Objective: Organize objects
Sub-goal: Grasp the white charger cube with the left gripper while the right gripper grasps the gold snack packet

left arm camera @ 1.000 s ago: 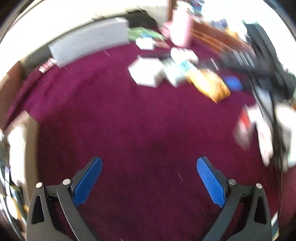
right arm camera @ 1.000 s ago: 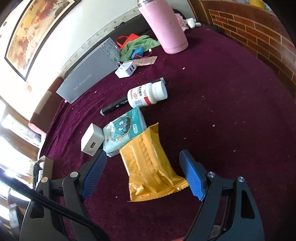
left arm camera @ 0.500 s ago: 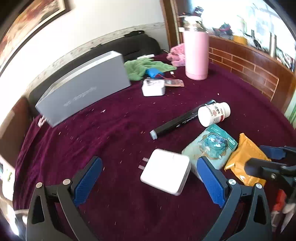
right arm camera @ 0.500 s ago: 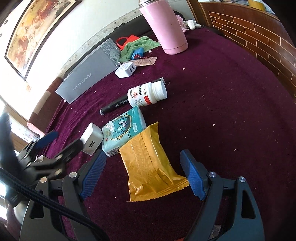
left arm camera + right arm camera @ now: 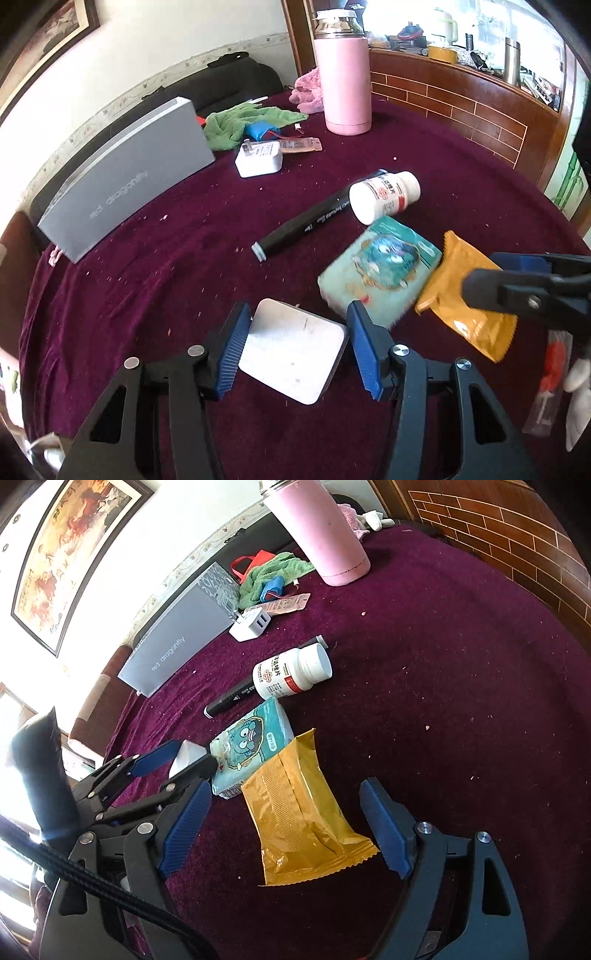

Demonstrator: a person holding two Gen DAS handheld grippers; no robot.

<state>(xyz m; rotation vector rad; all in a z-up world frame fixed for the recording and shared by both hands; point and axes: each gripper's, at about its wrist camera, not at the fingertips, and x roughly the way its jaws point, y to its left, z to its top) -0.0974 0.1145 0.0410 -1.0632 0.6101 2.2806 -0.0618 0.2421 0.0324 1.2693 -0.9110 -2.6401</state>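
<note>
My left gripper is closed around a white square charger lying on the maroon cloth; both blue pads sit against its sides. The same grip shows in the right wrist view. My right gripper is open, its fingers either side of a yellow snack packet. Beside the packet lie a teal tissue pack, a white pill bottle and a black marker. From the left wrist the packet, tissue pack, bottle and marker lie ahead to the right.
A grey flat box stands at the back left. A second white charger, a green cloth, a blue item and a pink flask are at the back. A brick-patterned wooden rail borders the right.
My left gripper has swung in from the left, come down over the white charger and narrowed its jaws onto it. The right gripper has stayed over the yellow packet.
</note>
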